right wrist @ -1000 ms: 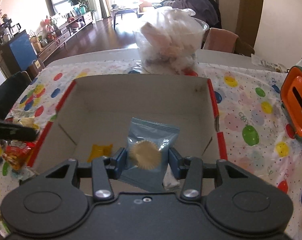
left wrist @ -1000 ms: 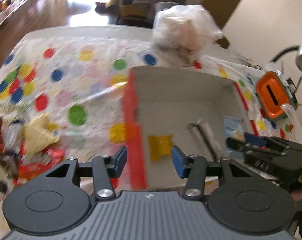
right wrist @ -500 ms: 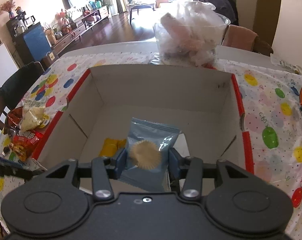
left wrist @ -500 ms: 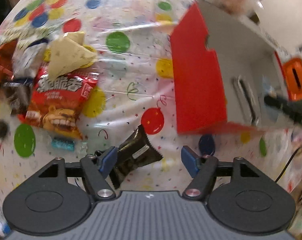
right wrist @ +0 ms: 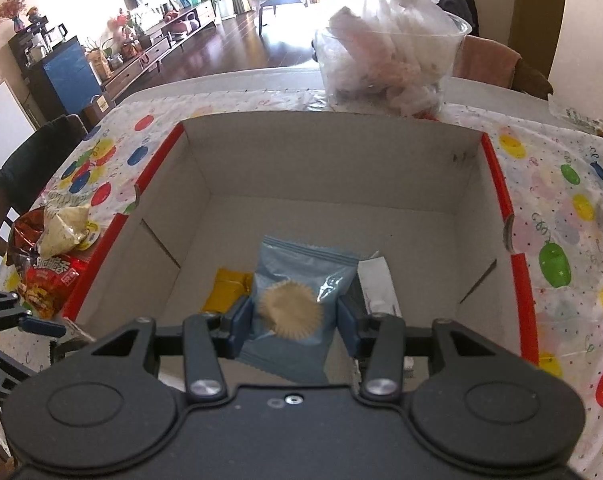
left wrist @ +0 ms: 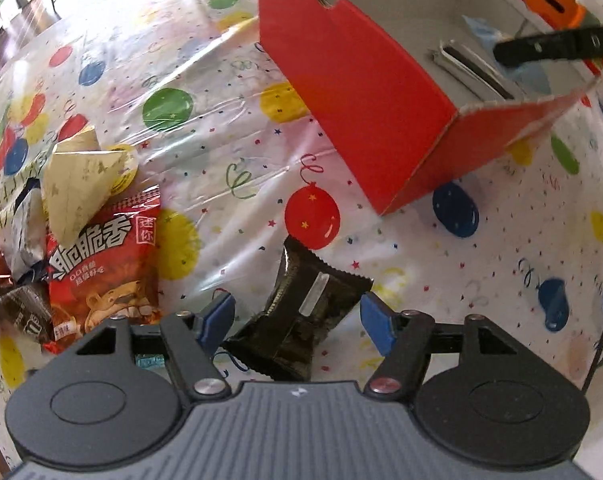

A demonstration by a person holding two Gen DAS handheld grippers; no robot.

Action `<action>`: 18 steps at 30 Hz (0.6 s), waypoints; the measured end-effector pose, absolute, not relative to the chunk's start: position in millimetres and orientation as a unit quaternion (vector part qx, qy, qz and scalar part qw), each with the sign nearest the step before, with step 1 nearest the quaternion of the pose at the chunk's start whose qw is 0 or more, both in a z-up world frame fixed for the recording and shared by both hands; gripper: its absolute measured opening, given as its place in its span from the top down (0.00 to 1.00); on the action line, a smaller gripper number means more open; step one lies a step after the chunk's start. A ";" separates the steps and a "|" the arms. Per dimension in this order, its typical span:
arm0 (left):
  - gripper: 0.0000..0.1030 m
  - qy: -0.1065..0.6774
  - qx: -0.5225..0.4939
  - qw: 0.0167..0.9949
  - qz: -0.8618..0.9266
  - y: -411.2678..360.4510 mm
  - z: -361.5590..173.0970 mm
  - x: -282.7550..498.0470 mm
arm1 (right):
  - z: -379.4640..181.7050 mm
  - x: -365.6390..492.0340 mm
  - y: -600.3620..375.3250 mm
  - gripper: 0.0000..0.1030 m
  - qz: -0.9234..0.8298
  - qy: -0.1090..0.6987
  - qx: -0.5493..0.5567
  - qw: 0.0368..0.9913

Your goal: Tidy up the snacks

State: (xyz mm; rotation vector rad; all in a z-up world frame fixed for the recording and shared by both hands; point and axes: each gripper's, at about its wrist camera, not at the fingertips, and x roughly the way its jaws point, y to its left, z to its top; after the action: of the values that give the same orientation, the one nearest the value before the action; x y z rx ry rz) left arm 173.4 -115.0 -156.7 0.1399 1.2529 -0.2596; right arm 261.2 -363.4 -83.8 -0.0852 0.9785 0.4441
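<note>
Red box (left wrist: 365,92) corner near dark packet (left wrist: 301,320); left claw (left wrist: 297,320) spread around it, untouching; right claw (right wrist: 293,316) grips blue packet (right wrist: 297,280)

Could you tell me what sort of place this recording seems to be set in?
Most likely a home, at a dining table beside a living room. The table wears a balloon-print tablecloth with a red cardboard box on it, and behind are a dark wooden floor and a low cabinet crowded with ornaments.

Snack pile (left wrist: 81,232) left of box (left wrist: 365,112), one packet (left wrist: 301,316) between.
</note>
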 end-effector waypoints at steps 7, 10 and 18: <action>0.65 0.581 0.071 0.802 -0.116 -117.1 -161.2 167.7 | -84.6 262.0 -363.5 0.57 0.210 0.467 -0.039 0.858; 0.67 0.579 0.047 0.807 -0.104 -113.4 -160.7 166.6 | -84.8 261.8 -363.8 0.57 0.210 0.467 -0.038 0.858; 0.69 0.562 -0.049 0.823 -0.065 -105.0 -141.2 162.5 | -80.0 262.0 -371.7 0.57 0.212 0.459 -0.035 0.862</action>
State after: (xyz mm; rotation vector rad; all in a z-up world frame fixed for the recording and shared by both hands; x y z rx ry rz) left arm 162.5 -105.0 -141.2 -0.1050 1.1964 -0.1383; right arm 262.0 -371.7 -80.0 -0.0744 0.9631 0.4447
